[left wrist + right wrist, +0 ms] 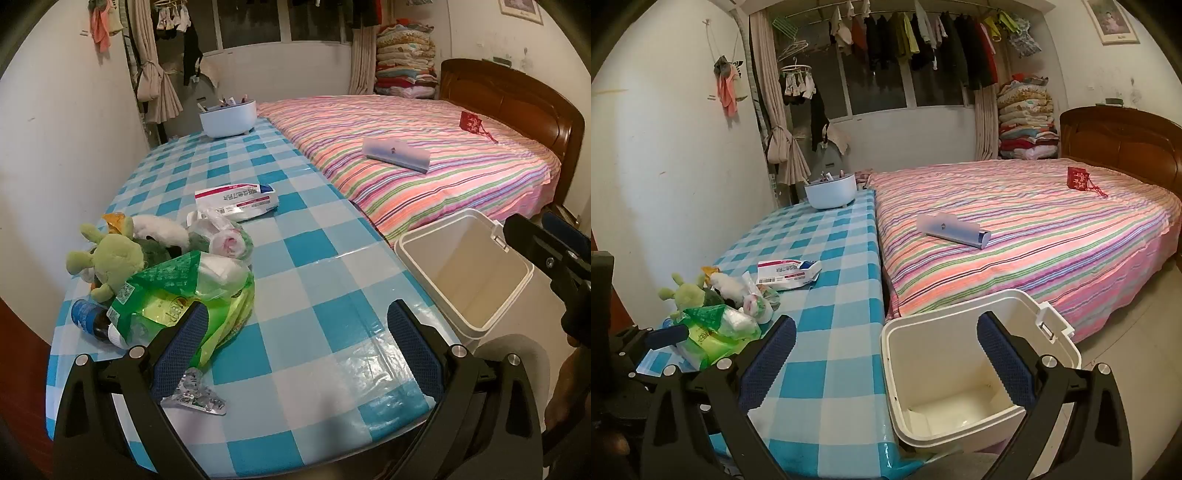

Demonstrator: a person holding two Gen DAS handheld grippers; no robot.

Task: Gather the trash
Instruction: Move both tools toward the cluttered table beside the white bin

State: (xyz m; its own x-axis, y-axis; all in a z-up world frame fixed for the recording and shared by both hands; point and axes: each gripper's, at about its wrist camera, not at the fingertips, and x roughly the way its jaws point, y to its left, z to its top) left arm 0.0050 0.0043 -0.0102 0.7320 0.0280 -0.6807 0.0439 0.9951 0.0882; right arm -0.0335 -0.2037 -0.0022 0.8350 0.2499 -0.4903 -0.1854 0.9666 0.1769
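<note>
From the left wrist camera, the left gripper (295,332) hangs over a table covered in blue-and-white checked oilcloth (295,206), its blue-padded jaws spread wide with nothing between them. A crumpled silver foil blister pack (194,391) lies just beside the left pad. Further left sits a heap of litter: a green plastic bag (184,299), a dark bottle with a blue label (90,319), a green plush toy (110,258) and knotted clear bags (221,236). A white-and-red flat packet (236,199) lies apart, mid-table. An open white plastic bin (465,273) stands at the table's right edge, beside a bed with a striped sheet (424,158).

From the right wrist camera, the right gripper (886,354) also has its jaws released and empty, hovering above the white bin (897,354), whose inside looks bare. The litter heap (716,325) stays at the table's left.
</note>
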